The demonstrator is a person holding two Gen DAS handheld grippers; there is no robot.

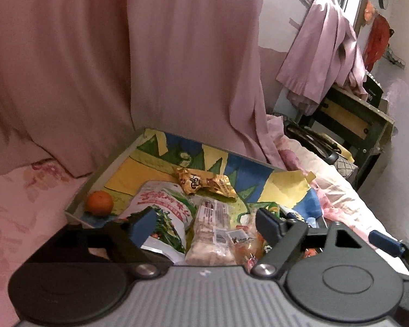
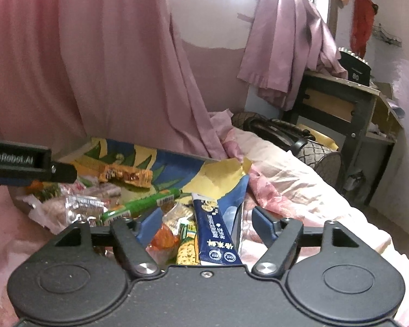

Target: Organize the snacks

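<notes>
Both grippers, left (image 1: pixel 201 222) and right (image 2: pixel 207 223), hang released above the snacks piled in the tray (image 1: pixel 106 160) on the bed. Your blue box (image 2: pixel 218 234) looks light, stiff; pinch its long sides.

the blue packet (image 2: pixel 218 234) and the clear-wrapped snack (image 1: pixel 210 234) run under the tool bodies.

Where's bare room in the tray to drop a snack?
Free: the printed tray floor between the orange, the far wall and the gold wrapper; also the far right corner. Crowded: the near half, white bag through blue box.
</notes>
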